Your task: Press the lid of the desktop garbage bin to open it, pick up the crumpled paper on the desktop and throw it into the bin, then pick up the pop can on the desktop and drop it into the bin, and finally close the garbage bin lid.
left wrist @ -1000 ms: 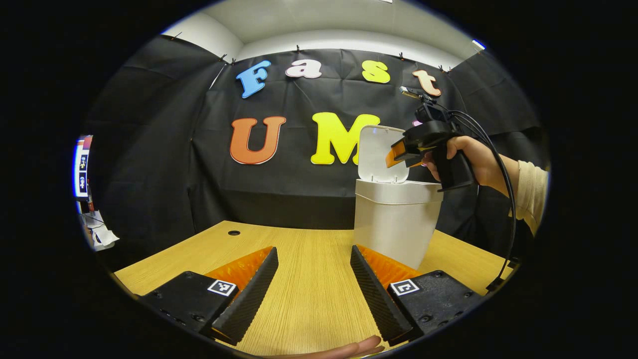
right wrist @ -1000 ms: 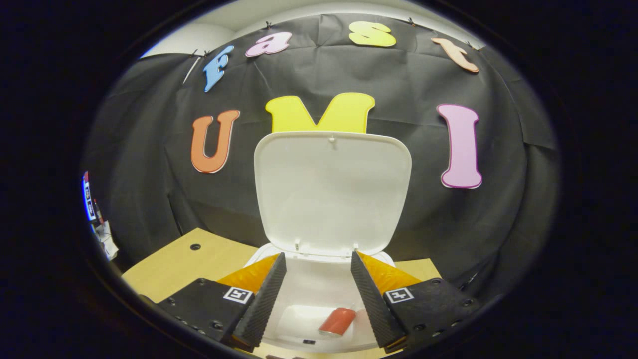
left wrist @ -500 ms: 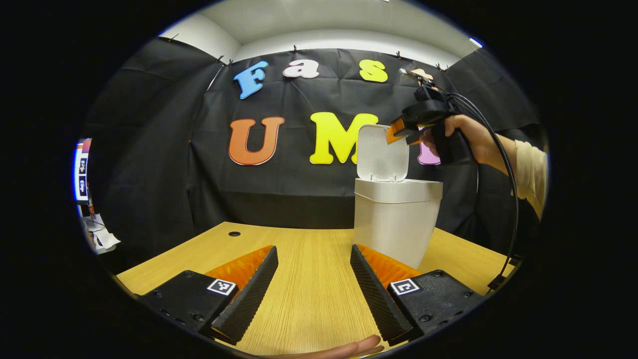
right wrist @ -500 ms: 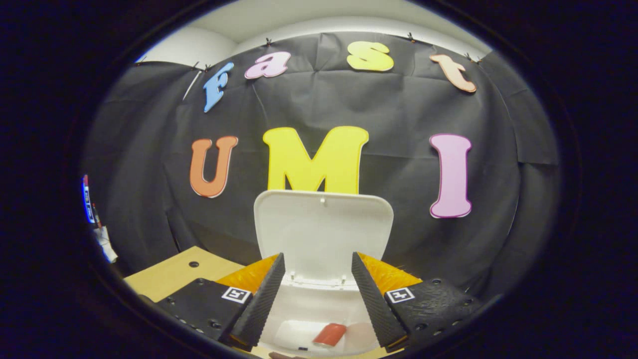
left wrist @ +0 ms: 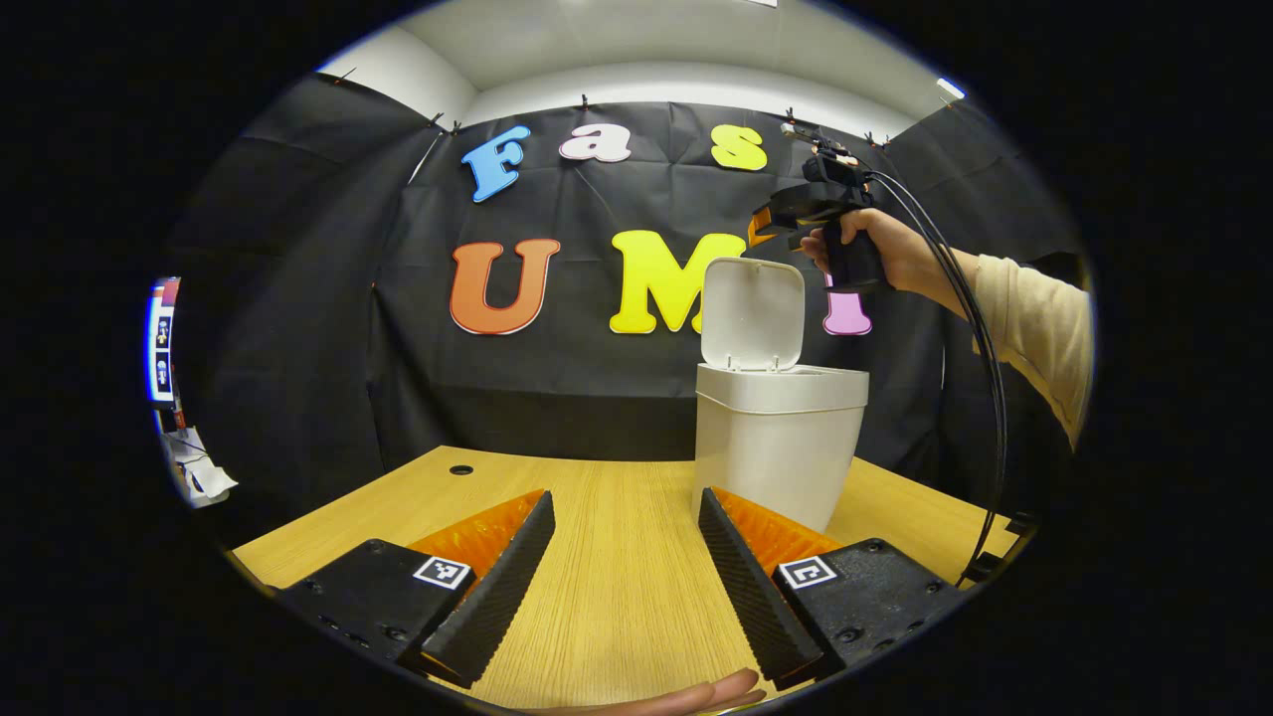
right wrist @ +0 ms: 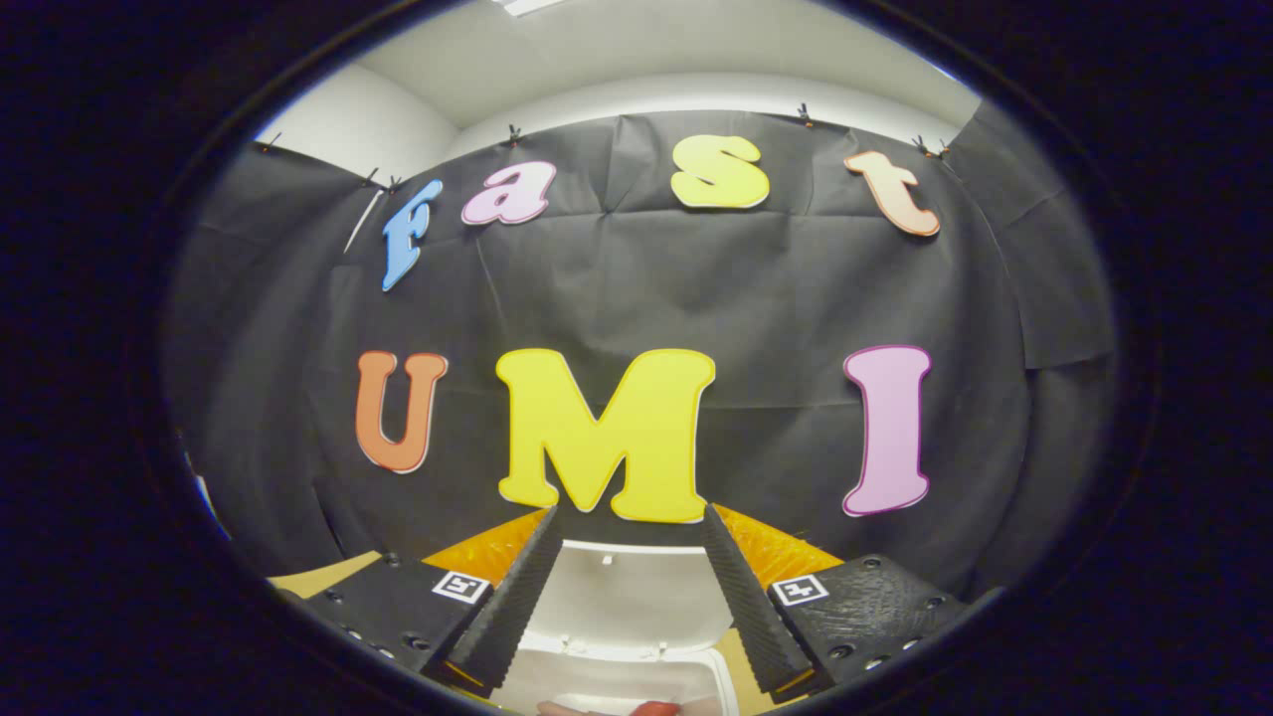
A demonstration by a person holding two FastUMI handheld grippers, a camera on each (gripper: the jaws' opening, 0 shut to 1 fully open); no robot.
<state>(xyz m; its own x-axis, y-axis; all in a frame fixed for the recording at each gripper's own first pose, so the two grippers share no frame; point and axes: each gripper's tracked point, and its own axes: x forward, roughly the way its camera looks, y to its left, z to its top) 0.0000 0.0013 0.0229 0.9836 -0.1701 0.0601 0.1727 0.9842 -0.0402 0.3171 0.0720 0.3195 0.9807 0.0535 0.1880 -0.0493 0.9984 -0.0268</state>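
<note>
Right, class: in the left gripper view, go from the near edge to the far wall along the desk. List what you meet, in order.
The left hand-held gripper with its fingers open → bare wooden desk → white garbage bin with its lid up → black cloth wall.

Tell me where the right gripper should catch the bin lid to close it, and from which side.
Catch the lid at its free top edge, coming from above and behind. It stands nearly upright, hinged at the back rim of the bin, so the top edge gives the most leverage to tip it forward. The right gripper hangs open just above that edge; a push with one finger would probably do better than a pinch.
</note>
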